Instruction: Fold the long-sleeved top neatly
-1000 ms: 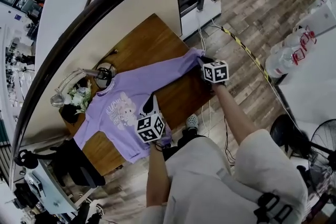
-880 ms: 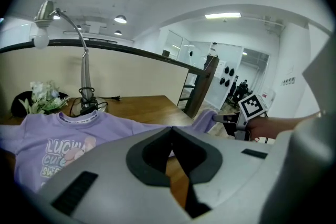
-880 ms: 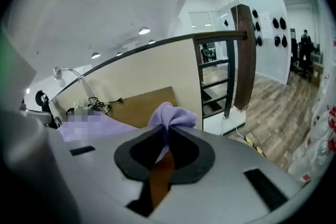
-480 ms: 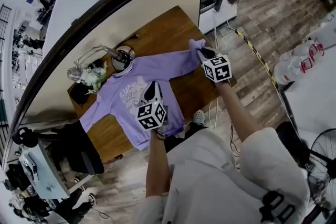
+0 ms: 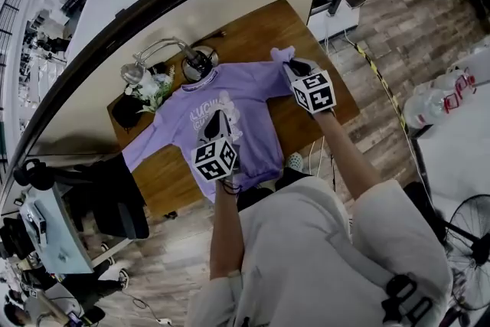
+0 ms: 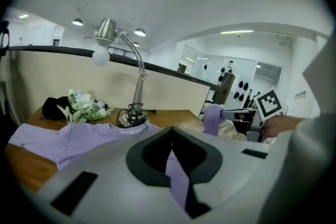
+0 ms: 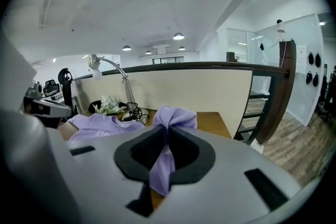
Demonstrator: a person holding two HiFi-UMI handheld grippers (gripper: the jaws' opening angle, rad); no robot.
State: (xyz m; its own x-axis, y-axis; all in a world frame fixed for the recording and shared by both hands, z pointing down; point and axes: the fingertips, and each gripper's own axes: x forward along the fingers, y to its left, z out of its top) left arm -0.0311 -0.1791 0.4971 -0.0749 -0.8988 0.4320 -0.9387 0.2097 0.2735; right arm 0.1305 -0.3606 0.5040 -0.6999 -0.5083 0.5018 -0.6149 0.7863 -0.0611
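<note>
well, my left gripper point(image 5: 217, 121) is pinched tight on a fold of the purple top point(image 5: 249, 92) above its chest; farther out, my right gripper point(image 5: 291, 69) clamps the bunched sleeve cuff point(image 5: 282, 55); the rest lies on the wooden table point(image 5: 253, 31).

The surface point(image 5: 253, 36) is taken in from overhead by the head view, aimed steeply down. The left gripper view is set low and close behind its own fingers point(image 6: 145, 157), facing across the surface toward the desk lamp point(image 6: 108, 30) and flowers point(image 6: 83, 103). The right gripper view is set likewise, nearer the right end. The lamp, flowers and purple top point(image 5: 253, 88) are shared by all three.
</note>
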